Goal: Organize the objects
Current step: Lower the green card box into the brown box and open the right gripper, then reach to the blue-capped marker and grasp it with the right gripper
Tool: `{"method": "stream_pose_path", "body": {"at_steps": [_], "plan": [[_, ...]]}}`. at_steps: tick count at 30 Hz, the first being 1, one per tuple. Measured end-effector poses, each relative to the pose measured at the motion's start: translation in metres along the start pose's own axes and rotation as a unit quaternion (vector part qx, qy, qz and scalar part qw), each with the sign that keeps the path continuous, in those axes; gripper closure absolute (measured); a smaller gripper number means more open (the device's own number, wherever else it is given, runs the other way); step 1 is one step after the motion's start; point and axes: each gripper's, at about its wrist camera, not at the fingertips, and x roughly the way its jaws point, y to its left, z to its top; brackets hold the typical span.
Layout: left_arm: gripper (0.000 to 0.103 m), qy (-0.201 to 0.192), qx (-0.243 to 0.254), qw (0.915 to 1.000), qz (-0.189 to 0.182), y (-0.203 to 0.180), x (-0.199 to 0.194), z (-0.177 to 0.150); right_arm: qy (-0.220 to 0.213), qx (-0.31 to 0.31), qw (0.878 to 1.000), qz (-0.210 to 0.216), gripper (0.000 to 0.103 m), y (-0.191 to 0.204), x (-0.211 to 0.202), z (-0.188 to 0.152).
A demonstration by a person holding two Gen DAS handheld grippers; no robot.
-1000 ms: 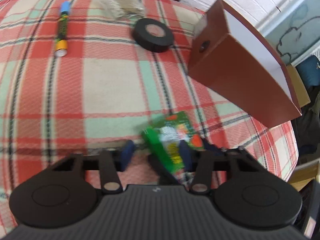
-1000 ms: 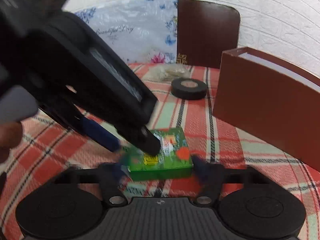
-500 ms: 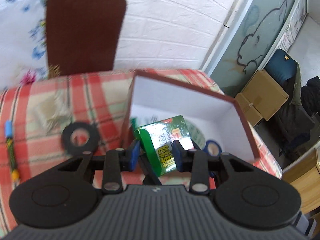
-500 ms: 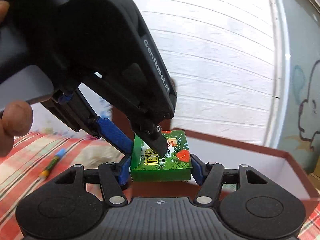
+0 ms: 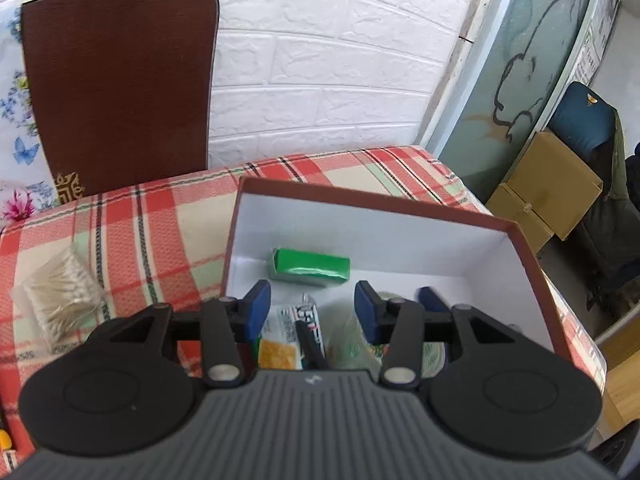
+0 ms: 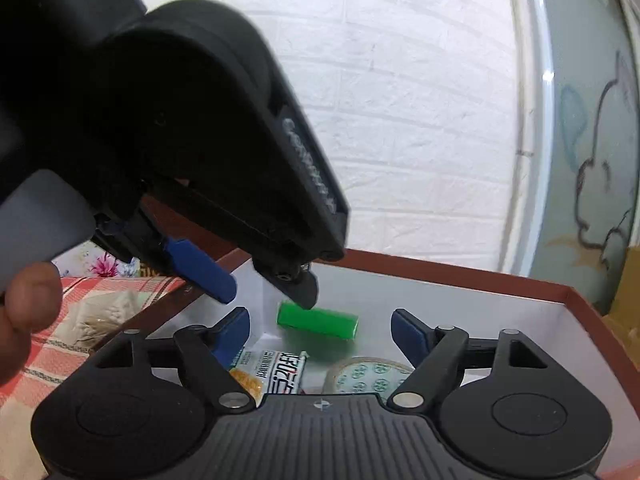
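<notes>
A small green carton (image 5: 310,266) lies on its side on the white floor of the brown box (image 5: 360,197), free of both grippers. My left gripper (image 5: 314,310) hovers over the box's near part, its jaws opening with nothing between the blue pads. In the right wrist view the green carton (image 6: 316,322) shows slightly blurred beyond my right gripper (image 6: 322,330), whose jaws are opening wide and also hold nothing. The left gripper (image 6: 264,294) hangs just above and left of the carton there.
Inside the brown box (image 6: 440,276) also lie a printed tube packet (image 6: 282,372) and a clear tape roll (image 6: 368,372). A bag of cotton swabs (image 5: 60,292) lies on the plaid cloth to the left. A brown chair back (image 5: 120,80) stands behind, and cardboard boxes (image 5: 548,192) to the right.
Both grippers lifted the green carton off the plaid cloth and carried it over the brown box. Both have since opened, and the carton now lies inside the box.
</notes>
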Motion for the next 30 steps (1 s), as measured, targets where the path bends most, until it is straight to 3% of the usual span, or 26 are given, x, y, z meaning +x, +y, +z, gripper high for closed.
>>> {"method": "stream_pose_path", "body": {"at_steps": [5, 9, 14, 22, 25, 30], "plan": [[0.051, -0.022, 0.016, 0.9996, 0.009, 0.000, -0.024, -0.019, -0.028, 0.014, 0.999, -0.021, 0.021, 0.001, -0.028, -0.010], [0.049, -0.046, 0.025, 0.9985, 0.017, 0.001, -0.048, -0.033, -0.074, -0.005, 0.996, -0.043, 0.018, 0.012, -0.060, -0.019], [0.045, -0.072, 0.027, 0.9962, 0.041, 0.009, -0.075, -0.051, -0.102, -0.018, 0.994, -0.032, 0.018, 0.029, -0.100, -0.033], [0.045, -0.046, 0.000, 0.9876, 0.150, 0.060, -0.086, -0.084, -0.039, -0.040, 0.995, 0.083, 0.019, 0.076, -0.109, -0.038], [0.045, -0.026, -0.024, 0.9824, 0.183, 0.085, -0.084, -0.096, -0.015, -0.055, 0.992, 0.109, 0.019, 0.100, -0.119, -0.049], [0.045, -0.008, -0.057, 0.9741, 0.219, 0.120, -0.082, -0.112, 0.022, -0.066, 0.988, 0.141, 0.020, 0.113, -0.093, -0.049]]}}
